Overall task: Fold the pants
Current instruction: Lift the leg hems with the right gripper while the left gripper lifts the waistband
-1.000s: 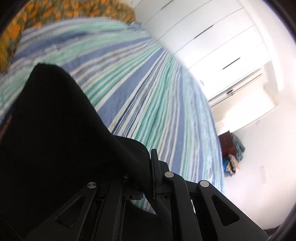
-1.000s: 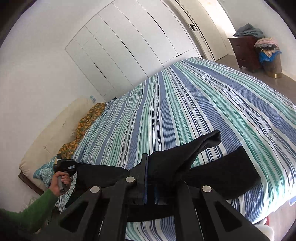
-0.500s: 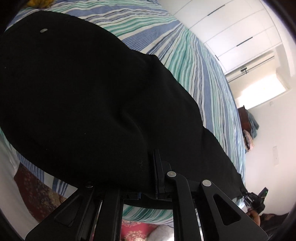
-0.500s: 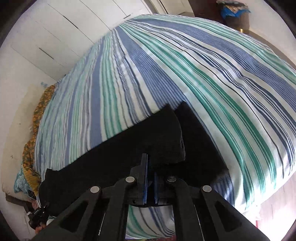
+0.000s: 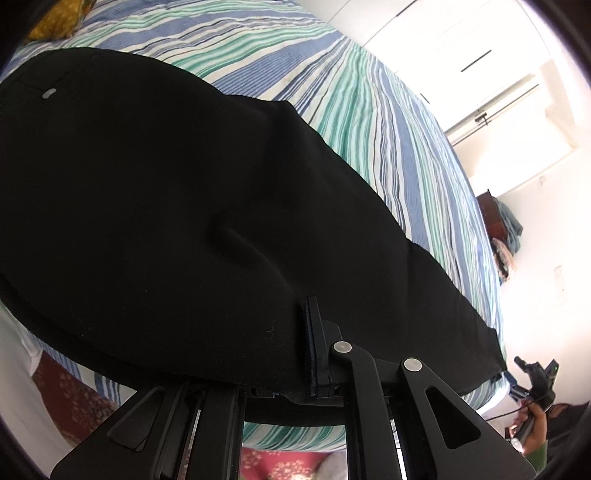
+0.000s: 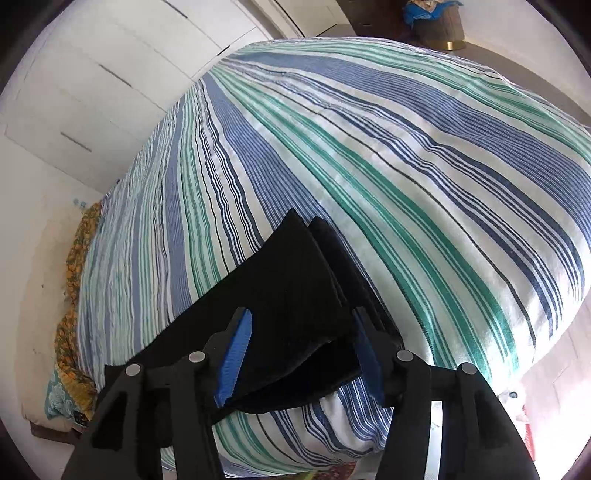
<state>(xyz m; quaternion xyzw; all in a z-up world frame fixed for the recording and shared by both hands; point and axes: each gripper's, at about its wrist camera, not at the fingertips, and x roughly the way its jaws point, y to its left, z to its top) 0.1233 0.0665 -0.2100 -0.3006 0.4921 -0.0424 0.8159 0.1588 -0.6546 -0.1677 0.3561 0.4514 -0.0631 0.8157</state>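
Left wrist view: black pants (image 5: 192, 206) lie spread over the striped bedspread (image 5: 388, 122), filling the left and centre of the frame and tapering toward the lower right edge of the bed. A small pale button (image 5: 48, 93) shows on the fabric at upper left. The left gripper (image 5: 308, 354) sits at lower centre, its jaws pressed together on the near edge of the pants; cloth drapes over the left finger and hides it. At the far lower right a hand (image 5: 532, 432) in a green sleeve holds the other tool. An orange patterned pillow (image 5: 62, 18) occupies the upper left corner

Right wrist view: the leg ends of the pants (image 6: 295, 302) rest folded in layers on the bedspread (image 6: 406, 155), near its lower edge at centre frame. The right gripper (image 6: 301, 354) has its jaws spread, having just been opening; the blue pads (image 6: 234, 362) stand either side of the hem, which lies between them, not pinched. White wardrobe doors (image 6: 96, 74) fill the upper left; a laundry basket (image 6: 439, 26) stands at top right
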